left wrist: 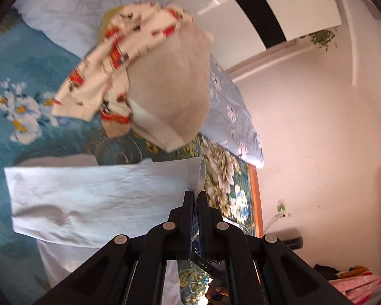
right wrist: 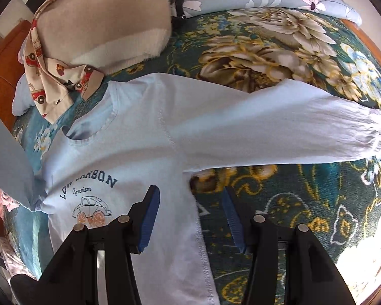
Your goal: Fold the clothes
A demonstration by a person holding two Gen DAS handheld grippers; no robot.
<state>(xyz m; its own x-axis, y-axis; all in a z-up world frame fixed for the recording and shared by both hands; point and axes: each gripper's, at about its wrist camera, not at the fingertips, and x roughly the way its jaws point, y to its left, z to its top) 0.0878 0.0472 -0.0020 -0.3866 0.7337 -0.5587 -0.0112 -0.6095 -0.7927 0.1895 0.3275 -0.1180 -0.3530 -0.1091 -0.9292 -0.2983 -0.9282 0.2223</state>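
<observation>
Garment: a pale blue long-sleeved shirt [right wrist: 129,157] is spread front-up on the floral bedspread [right wrist: 279,50], filling the centre and lower left of the right wrist view; one sleeve [right wrist: 279,132] is stretched out toward the right edge.
Handling: the cloth is judged light, soft and limp, so it is expected to sag and crease when lifted; hems, cuffs and seams are judged the best places for a hold.
Left hand-held gripper [left wrist: 195,195]: clamped together on an edge of the pale blue cloth [left wrist: 101,198], which is drawn out toward the left of the left wrist view.
Right hand-held gripper [right wrist: 190,216]: held apart and empty, with the shirt's side seam below the armpit lying between its fingers, untouched.
Other clothes: a folded beige garment [right wrist: 101,25] and a car-print one [right wrist: 50,81] are seen in the upper left.
</observation>
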